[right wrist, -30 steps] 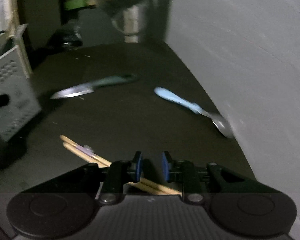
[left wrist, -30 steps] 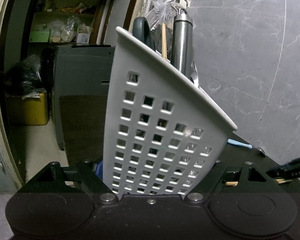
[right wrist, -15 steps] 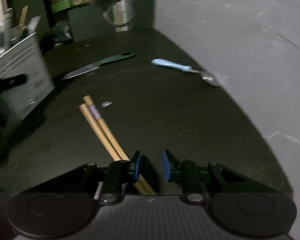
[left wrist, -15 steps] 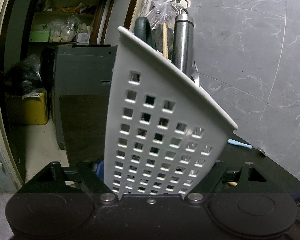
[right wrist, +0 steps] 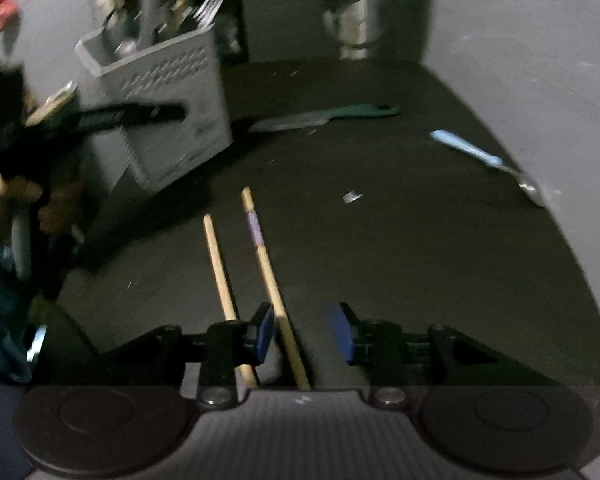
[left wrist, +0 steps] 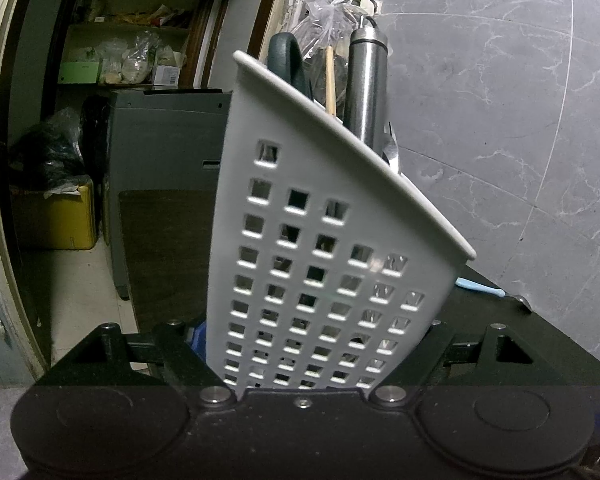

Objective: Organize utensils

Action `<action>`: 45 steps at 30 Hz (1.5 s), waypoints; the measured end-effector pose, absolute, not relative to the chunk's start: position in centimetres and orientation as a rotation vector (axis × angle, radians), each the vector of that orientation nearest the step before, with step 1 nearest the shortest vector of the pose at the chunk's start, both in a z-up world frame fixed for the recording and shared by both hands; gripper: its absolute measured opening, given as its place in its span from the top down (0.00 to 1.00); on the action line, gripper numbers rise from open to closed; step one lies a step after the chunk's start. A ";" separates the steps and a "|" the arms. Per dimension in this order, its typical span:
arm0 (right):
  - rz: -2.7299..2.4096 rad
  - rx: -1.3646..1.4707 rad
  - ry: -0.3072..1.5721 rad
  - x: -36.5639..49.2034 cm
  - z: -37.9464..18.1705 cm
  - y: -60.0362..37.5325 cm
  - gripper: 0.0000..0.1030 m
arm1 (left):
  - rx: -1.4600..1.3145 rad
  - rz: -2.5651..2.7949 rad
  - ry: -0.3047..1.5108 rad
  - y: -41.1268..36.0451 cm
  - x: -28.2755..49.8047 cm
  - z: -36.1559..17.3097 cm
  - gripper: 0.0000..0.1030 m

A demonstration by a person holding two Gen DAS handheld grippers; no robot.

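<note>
White perforated plastic, the utensil caddy is clamped between the jaws of the left gripper and tilts on the dark table, so a slackening squeeze could tip it and spill the knife handle, steel tube and stick inside. Smaller, the two chopsticks lie splayed before the right gripper, whose jaws are opening. Only the purple-banded one sits between them, unpinched, so closing now would likely leave its mate behind.

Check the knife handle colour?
Dark green on the knife; shows best in the right wrist view.
</note>
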State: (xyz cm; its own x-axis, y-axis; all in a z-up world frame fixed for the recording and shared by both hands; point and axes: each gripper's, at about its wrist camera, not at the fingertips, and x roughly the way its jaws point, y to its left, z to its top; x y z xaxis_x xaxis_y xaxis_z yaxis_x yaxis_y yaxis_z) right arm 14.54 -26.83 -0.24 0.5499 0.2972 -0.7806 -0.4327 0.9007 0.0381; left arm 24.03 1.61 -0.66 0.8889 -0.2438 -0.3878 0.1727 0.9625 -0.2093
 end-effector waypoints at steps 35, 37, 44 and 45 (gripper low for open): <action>0.598 -0.317 0.903 12.4 -0.9 -21.6 0.36 | -0.174 -0.218 0.425 1.6 24.0 -0.9 0.20; 0.601 -0.312 0.902 12.5 -0.7 -21.7 0.55 | -0.173 -0.217 0.424 1.6 24.0 -0.9 0.20; 0.519 -0.293 0.904 13.7 -0.6 -22.8 0.86 | -0.176 -0.218 0.424 1.6 24.0 -0.9 0.20; 0.513 -0.291 0.905 13.7 -0.6 -22.9 0.86 | -0.176 -0.218 0.424 1.6 24.0 -0.9 0.20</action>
State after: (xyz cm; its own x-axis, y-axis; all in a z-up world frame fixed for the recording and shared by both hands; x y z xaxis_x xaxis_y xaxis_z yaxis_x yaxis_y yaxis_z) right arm 13.71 -22.93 -0.61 0.5098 0.2994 -0.8065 -0.5383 0.8423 -0.0275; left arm 24.01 1.61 -0.94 0.8888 -0.2452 -0.3872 0.1721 0.9616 -0.2140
